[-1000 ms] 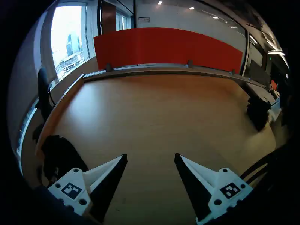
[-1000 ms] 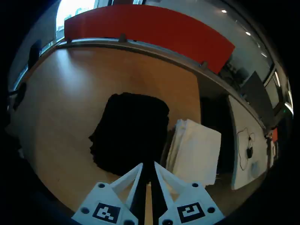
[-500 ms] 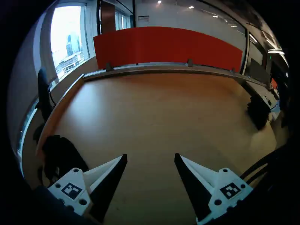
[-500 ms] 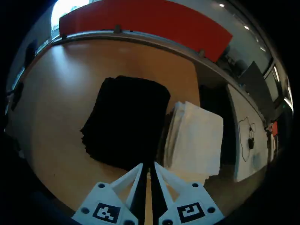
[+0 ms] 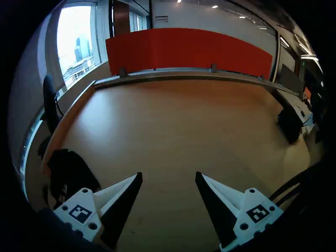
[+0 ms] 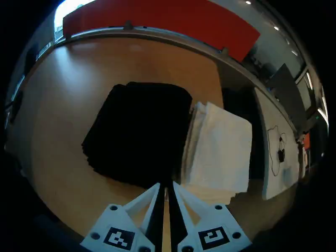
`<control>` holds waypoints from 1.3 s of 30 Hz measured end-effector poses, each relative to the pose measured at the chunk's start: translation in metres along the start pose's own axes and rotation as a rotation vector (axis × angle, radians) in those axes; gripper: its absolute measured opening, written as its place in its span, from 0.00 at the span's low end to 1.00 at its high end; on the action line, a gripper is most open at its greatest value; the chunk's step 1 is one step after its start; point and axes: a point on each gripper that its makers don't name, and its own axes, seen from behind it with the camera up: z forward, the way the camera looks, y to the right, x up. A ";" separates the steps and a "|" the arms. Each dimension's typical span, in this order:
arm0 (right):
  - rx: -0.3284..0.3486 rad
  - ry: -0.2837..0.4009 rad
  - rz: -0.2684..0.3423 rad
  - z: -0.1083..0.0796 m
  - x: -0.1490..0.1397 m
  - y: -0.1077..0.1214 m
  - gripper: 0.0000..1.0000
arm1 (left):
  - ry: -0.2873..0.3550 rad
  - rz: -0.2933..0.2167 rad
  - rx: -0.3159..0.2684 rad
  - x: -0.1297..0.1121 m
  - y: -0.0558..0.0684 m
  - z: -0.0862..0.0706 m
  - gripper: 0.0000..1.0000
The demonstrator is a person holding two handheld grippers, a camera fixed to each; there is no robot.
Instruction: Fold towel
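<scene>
The black towel (image 6: pixel 138 134) lies flat at the middle of the right gripper view as a squarish, layered pile on the wooden desk (image 6: pixel 59 109). A white towel (image 6: pixel 220 147), also a flat folded pile, sits just beside it at 3 o'clock. The right gripper (image 6: pixel 166 185) comes in from 6 o'clock, its jaws drawn almost together with only a thin slit between them. Their tips are at the black towel's near edge, and whether any cloth is nipped there cannot be told.

In the left gripper view, the left gripper (image 5: pixel 168 174) hangs over bare desk with its jaws wide and nothing between them. A dark bundle (image 5: pixel 290 124) sits at 3 o'clock near the desk's edge, and a red partition (image 5: pixel 189 48) runs along the far side at 12 o'clock.

Judging by the tidy outlines, the folding looks largely done. At most, squaring the black pile against the white one, or a last fold, seems left.
</scene>
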 end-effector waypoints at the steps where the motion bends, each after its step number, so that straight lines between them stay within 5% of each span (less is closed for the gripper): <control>1: -0.001 -0.001 -0.001 0.000 0.000 0.000 0.06 | 0.000 0.000 0.000 0.000 0.000 0.000 0.94; 32: -0.047 0.016 0.024 0.001 0.000 0.002 0.11 | 0.005 -0.002 0.003 0.000 -0.004 -0.003 0.94; 35: -0.057 0.026 0.032 -0.002 0.000 0.001 0.19 | 0.009 -0.004 0.004 0.001 -0.005 -0.003 0.94; 39: -0.077 0.043 0.045 -0.007 0.000 0.002 0.54 | 0.011 -0.006 0.001 0.001 -0.005 -0.003 0.94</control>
